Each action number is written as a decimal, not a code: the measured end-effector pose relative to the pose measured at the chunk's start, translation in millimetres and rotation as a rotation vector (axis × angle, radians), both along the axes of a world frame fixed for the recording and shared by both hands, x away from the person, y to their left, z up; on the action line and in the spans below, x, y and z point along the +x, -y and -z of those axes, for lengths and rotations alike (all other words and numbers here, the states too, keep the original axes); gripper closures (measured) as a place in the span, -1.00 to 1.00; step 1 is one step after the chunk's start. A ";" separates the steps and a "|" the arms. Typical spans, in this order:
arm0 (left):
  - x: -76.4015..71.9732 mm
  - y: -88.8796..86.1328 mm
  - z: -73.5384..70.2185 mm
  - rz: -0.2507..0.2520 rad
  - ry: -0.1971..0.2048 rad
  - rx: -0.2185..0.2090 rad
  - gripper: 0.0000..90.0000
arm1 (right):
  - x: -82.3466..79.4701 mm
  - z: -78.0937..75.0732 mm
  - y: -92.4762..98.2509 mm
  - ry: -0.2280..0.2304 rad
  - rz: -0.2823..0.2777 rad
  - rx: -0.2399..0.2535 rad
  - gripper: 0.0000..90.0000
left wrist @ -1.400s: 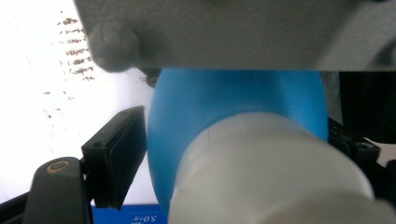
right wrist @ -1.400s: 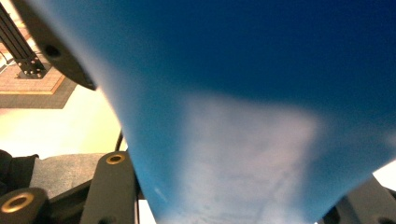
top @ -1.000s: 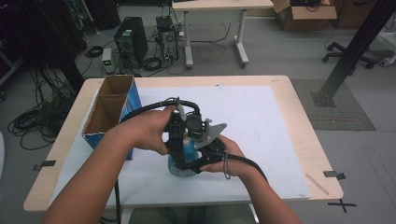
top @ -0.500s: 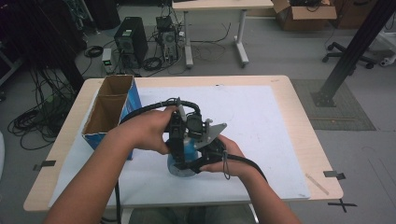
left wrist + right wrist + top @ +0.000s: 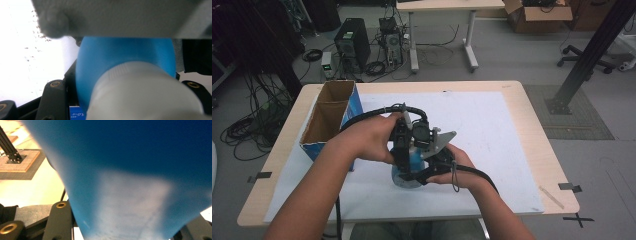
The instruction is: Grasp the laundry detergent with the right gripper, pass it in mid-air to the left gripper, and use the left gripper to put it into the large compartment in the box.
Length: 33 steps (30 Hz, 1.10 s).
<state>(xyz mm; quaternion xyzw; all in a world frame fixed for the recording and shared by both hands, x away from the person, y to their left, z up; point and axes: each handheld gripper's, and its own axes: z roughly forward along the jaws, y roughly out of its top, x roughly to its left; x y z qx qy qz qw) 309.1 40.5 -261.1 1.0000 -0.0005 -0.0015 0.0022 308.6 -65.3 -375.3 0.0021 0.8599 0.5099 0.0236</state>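
A blue bottle [image 5: 411,164] with a white cap stands on the white mat near the table's front middle. In the left gripper view the ribbed white cap [image 5: 146,90] sits between the black jaws, above the blue body [image 5: 120,51]. My left gripper [image 5: 403,146] comes down from above and is shut on the cap. My right gripper [image 5: 426,172] reaches in from the right, shut on the bottle's body. That body [image 5: 140,165] looms close and blurred between the jaws in the right gripper view. Both hands hide most of the bottle in the high view.
An open cardboard box [image 5: 331,117] with blue sides stands at the left of the white mat [image 5: 497,135]. The wooden table's edge [image 5: 557,170] runs along the right. The right gripper's grey plate [image 5: 125,17] hangs across the top of the left gripper view.
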 end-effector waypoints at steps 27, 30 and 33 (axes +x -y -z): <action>3.5 1.2 -6.8 -0.004 0.008 0.018 -0.13 | 1.9 7.1 13.7 -0.079 0.020 0.092 -0.63; 4.0 1.5 -7.2 -0.004 0.009 0.017 -0.13 | 2.5 7.9 14.7 -0.086 0.024 0.099 -0.73; 4.6 1.6 -8.3 -0.006 0.009 0.017 -0.13 | 3.6 8.8 15.5 -0.095 0.024 0.100 -0.82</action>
